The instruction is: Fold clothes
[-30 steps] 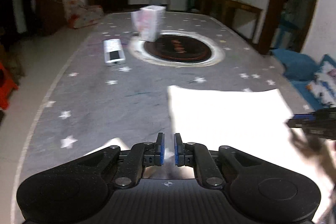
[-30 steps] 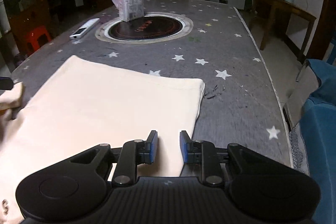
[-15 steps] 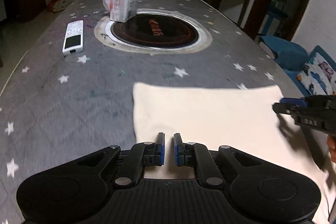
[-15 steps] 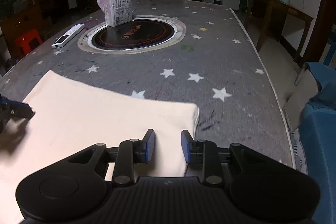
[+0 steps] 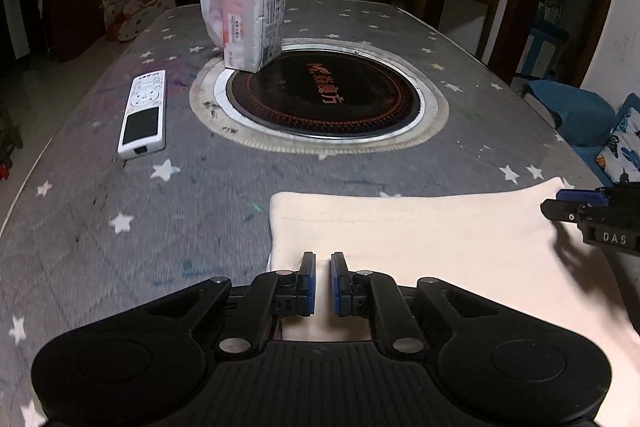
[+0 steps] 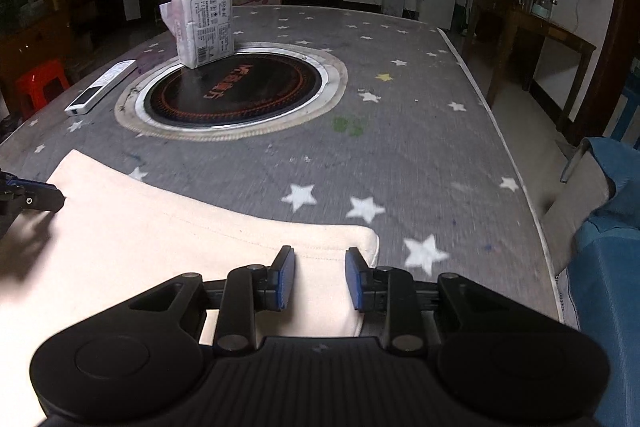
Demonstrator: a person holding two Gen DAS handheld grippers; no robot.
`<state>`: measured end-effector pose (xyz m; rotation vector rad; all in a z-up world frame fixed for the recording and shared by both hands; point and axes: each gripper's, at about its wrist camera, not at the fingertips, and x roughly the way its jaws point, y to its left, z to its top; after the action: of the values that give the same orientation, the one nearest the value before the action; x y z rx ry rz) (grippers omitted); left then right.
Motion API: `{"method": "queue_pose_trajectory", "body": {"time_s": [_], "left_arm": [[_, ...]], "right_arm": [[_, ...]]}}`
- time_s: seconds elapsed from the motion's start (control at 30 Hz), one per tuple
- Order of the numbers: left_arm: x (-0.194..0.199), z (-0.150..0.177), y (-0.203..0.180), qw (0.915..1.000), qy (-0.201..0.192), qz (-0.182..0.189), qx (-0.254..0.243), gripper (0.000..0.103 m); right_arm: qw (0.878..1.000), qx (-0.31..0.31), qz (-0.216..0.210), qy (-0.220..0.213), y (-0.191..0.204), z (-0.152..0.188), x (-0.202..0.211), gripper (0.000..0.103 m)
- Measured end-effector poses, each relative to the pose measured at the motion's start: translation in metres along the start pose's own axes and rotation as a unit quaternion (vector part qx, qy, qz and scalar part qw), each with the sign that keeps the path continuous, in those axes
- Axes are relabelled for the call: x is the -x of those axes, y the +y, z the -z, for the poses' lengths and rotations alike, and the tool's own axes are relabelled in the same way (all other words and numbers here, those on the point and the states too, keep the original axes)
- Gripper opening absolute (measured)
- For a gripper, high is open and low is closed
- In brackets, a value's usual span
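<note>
The left tool [image 5: 322,281] hovers narrowly parted and the right tool [image 6: 320,277] wider over the folded cream cloth [image 6: 168,247].

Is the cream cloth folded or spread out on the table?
Folded: the cloth lies flat, its far edge rounded and doubled, with a stitched hem just behind it.

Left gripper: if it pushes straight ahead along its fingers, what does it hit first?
Probably the cream garment: the left gripper is low over its near-left corner. Past the cloth edge comes bare table, then the round inset cooktop. Height above the cloth is unclear.
</note>
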<state>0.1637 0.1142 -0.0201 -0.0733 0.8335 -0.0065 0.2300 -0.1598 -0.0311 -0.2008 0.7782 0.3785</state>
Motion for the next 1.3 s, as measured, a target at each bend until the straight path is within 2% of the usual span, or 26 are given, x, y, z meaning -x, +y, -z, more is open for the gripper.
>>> {"method": "queue_pose_trajectory", "body": {"time_s": [0.13,0.3,0.4,0.53,0.7,0.83,0.93,1.13,1.3], "left_arm": [[0.004,0.0,0.002,0.9999,0.006,0.005,-0.007,0.01],[0.032,0.017,-0.007,0.9994,0.001,0.022,-0.028,0.02],[0.054,0.031,-0.018,0.9983,-0.006,0.04,-0.042,0.029],[0.082,0.055,-0.042,0.9946,-0.008,0.083,-0.061,0.031],[0.11,0.09,-0.084,0.9853,-0.008,0.138,-0.101,0.031],[0.121,0.115,-0.115,0.9756,-0.013,0.159,-0.15,0.031],[0.123,0.133,-0.133,0.9691,-0.003,0.166,-0.183,0.031],[0.127,0.157,-0.14,0.967,-0.006,0.156,-0.202,0.032],[0.131,0.155,-0.141,0.9669,-0.005,0.153,-0.204,0.035]], "right_arm": [[1.0,0.003,-0.005,0.007,-0.005,-0.008,0.004,0.026],[1.0,-0.023,0.008,0.001,-0.024,0.004,0.045,0.028],[0.999,-0.035,0.018,0.005,-0.038,0.027,0.082,0.03],[0.998,-0.048,0.034,0.014,-0.048,0.063,0.124,0.033],[0.995,-0.084,0.044,0.025,-0.053,0.114,0.168,0.034],[0.997,-0.069,0.032,0.022,-0.037,0.141,0.187,0.036],[0.999,-0.043,0.006,0.01,-0.017,0.143,0.19,0.036],[0.999,0.01,-0.051,-0.015,0.024,0.144,0.194,0.036],[0.997,0.068,-0.043,0.0,0.05,0.155,0.183,0.036]]}}
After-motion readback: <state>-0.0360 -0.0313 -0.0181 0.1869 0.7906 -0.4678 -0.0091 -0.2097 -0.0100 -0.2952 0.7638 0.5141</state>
